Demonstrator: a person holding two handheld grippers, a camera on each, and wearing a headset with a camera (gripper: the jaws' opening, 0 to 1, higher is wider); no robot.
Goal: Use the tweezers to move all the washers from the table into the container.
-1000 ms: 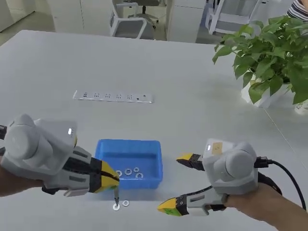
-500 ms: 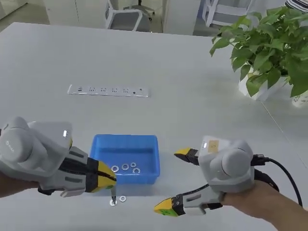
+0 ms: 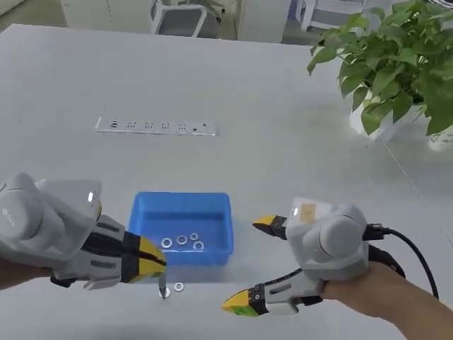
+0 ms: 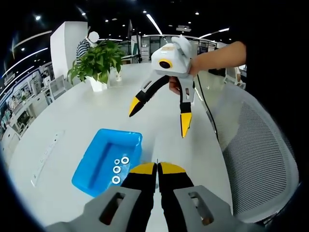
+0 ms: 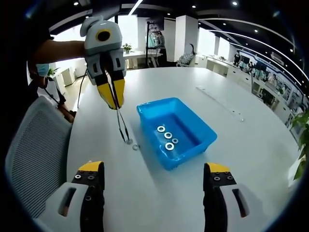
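My left gripper point(image 3: 157, 261) point(image 4: 157, 167) is shut on thin metal tweezers point(image 3: 162, 286) point(image 5: 120, 121), which point down at the table just in front of the blue container point(image 3: 212, 205) point(image 4: 91, 166) point(image 5: 203, 128). Their tips rest at one washer point(image 3: 164, 295) point(image 5: 129, 142). A second washer point(image 3: 178, 287) point(image 5: 136, 147) lies beside it on the table. Several washers point(image 3: 182, 241) point(image 5: 165, 133) point(image 4: 117, 169) lie inside the container. My right gripper point(image 3: 251, 265) point(image 5: 154, 169) point(image 4: 161, 118) hovers open to the right of the container, holding nothing.
A white power strip point(image 3: 156, 127) lies farther back on the grey table point(image 3: 283, 142). A potted green plant point(image 3: 396, 64) stands at the back right. A cable point(image 3: 417, 255) trails from the right gripper. Office chairs stand beyond the table's far edge.
The head camera has tilted, so the whole picture slid. The tweezers' tips stay by the two table washers and both grippers hold about the same places.
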